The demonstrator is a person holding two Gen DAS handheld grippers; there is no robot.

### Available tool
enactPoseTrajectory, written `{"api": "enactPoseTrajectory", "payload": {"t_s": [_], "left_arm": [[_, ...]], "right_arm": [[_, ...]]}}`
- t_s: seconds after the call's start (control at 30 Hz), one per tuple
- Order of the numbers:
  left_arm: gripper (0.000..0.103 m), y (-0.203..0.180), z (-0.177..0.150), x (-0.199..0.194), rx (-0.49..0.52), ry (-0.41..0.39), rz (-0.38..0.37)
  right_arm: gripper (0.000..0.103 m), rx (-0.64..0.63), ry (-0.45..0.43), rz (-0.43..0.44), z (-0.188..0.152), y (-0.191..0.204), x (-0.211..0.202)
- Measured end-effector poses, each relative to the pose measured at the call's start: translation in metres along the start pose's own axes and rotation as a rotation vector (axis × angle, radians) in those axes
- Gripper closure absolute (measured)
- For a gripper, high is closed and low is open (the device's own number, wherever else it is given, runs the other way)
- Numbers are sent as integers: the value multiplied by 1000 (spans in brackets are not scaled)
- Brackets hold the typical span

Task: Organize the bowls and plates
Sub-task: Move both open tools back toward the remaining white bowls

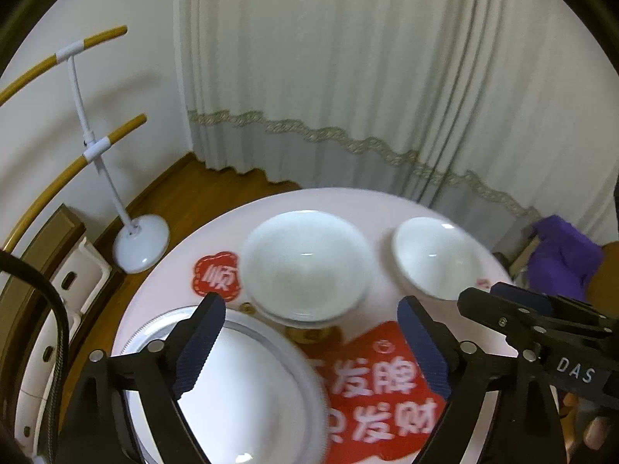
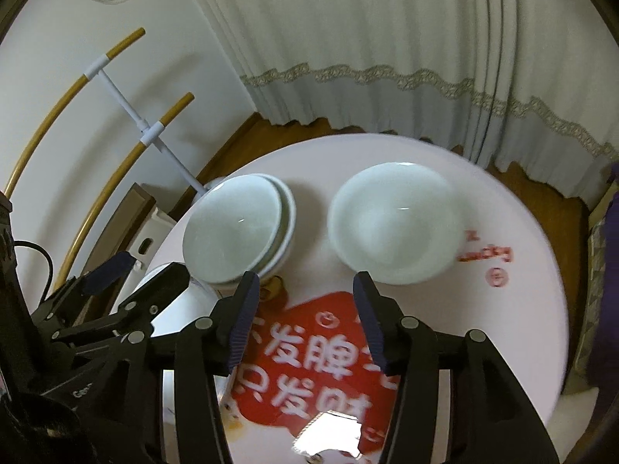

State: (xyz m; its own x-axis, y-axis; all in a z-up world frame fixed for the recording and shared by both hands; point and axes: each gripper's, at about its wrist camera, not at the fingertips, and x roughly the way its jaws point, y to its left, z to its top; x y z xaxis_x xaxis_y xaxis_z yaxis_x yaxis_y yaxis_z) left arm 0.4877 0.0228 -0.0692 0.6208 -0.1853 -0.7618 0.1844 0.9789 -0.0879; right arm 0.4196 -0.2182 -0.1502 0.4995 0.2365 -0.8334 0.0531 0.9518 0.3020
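Observation:
A stack of white bowls (image 1: 307, 266) sits mid-table; it also shows in the right wrist view (image 2: 236, 232). A single white bowl (image 1: 433, 257) sits to its right, also in the right wrist view (image 2: 394, 224). A white plate with a ridged grey rim (image 1: 247, 394) lies near the front left, under my left finger. My left gripper (image 1: 311, 348) is open and empty above the table, short of the bowl stack. My right gripper (image 2: 305, 317) is open and empty, just short of the single bowl. The left gripper's fingers (image 2: 112, 270) show at the left of the right wrist view.
The round pink table (image 2: 522, 309) carries red printed lettering (image 1: 383, 398). A white stand with wooden hoops (image 1: 96, 143) rises from the wood floor at the left. A curtain (image 1: 348, 77) hangs behind. A purple cloth (image 1: 561, 259) lies at the right.

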Motion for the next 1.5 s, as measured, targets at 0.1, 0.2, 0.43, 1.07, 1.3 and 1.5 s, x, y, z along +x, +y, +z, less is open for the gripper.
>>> {"api": "enactPoseTrajectory", "payload": {"t_s": [0.1,0.2,0.43,1.07,1.3,1.5], "left_arm": [[12,-16,-8,-17,2,-30,6],[9,-28,-19,-29,-6,-50,1],[7,-57,-32,-30,-2,-61,-14],[25,-97,17,75,-59,32,42],[33,-106,21,110,-113,100,50],[37,-112,31,137,-109,122,85]], "right_arm": [[49,-2,-26,1,-6,-13,-22],[42,-5,-49,-8,-8,-26,-37],[36,-16,-64,-36,-12,-55,-59],[36,49,-27,-22,34,-125,-7],[43,56,38,34,48,-133,44],[69,59,75,53,46,-142,68]]}}
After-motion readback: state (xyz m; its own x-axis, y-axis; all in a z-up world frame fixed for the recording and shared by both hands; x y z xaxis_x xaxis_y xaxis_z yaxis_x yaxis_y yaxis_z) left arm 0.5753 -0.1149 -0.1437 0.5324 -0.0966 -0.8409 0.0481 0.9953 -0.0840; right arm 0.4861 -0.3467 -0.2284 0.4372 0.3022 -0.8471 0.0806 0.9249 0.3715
